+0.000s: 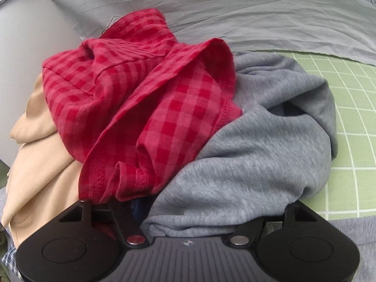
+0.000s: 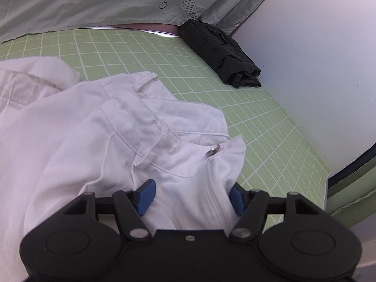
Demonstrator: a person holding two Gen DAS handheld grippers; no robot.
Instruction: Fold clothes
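1. right gripper: its blue fingers stand apart with the fly of the white trousers bulging between them; the pads do not look pressed in, so i read it as released. take the waistband edge rather than a loose bulge before closing.
2. left gripper: its fingers are buried under the cloth, so i cannot tell their state. they sit at the near foot of a heap, with the red checked garment on top, the grey sweatshirt beside it and the beige garment at the other side. pick one layer only.
3. the trousers lie crumpled on the green grid mat; spread them flat there.
4. far off, a folded black garment sits at the mat's edge; keep clear of it.
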